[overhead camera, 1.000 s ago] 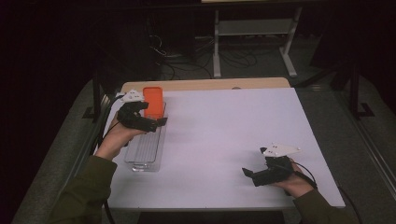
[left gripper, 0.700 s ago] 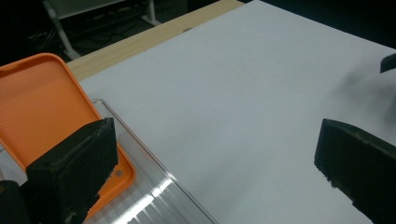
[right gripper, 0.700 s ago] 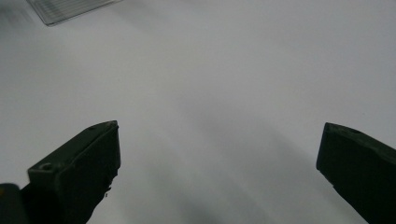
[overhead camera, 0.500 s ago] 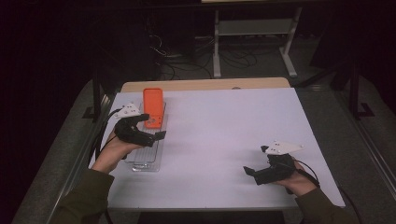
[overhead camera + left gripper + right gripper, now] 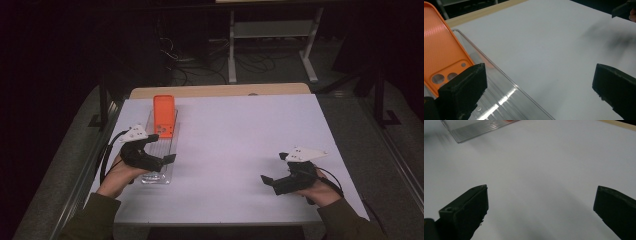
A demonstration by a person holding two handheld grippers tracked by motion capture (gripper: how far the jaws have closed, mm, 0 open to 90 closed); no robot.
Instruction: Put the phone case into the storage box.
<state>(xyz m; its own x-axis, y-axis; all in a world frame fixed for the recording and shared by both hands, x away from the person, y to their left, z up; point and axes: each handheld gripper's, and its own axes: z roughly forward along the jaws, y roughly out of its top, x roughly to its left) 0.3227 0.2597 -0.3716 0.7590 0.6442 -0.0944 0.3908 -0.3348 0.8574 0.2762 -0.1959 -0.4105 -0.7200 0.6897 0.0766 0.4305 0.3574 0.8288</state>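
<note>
An orange phone case (image 5: 164,116) lies inside-up on the far end of a long clear plastic tray (image 5: 159,176) at the table's left. My left gripper (image 5: 161,149) hovers over the tray's near half, open, with nothing between its jaws. In the left gripper view the orange case (image 5: 444,52) and the tray's rim (image 5: 506,87) sit by the left jaw, and the left gripper (image 5: 539,92) gapes wide. My right gripper (image 5: 274,167) rests low at the front right of the table, open and empty. In the right gripper view the right gripper (image 5: 539,212) faces bare table, with the tray's corner (image 5: 474,128) far off.
The white table top (image 5: 240,135) stretches between the two hands, with a wooden edge (image 5: 220,91) at the back. Beyond the table are a dark floor with cables (image 5: 185,65) and a metal stand (image 5: 270,45). The right gripper's jaw (image 5: 624,10) shows far off in the left gripper view.
My left gripper has drawn back along the tray towards the person, leaving the orange case lying on the tray's far end. The right gripper has barely shifted.
</note>
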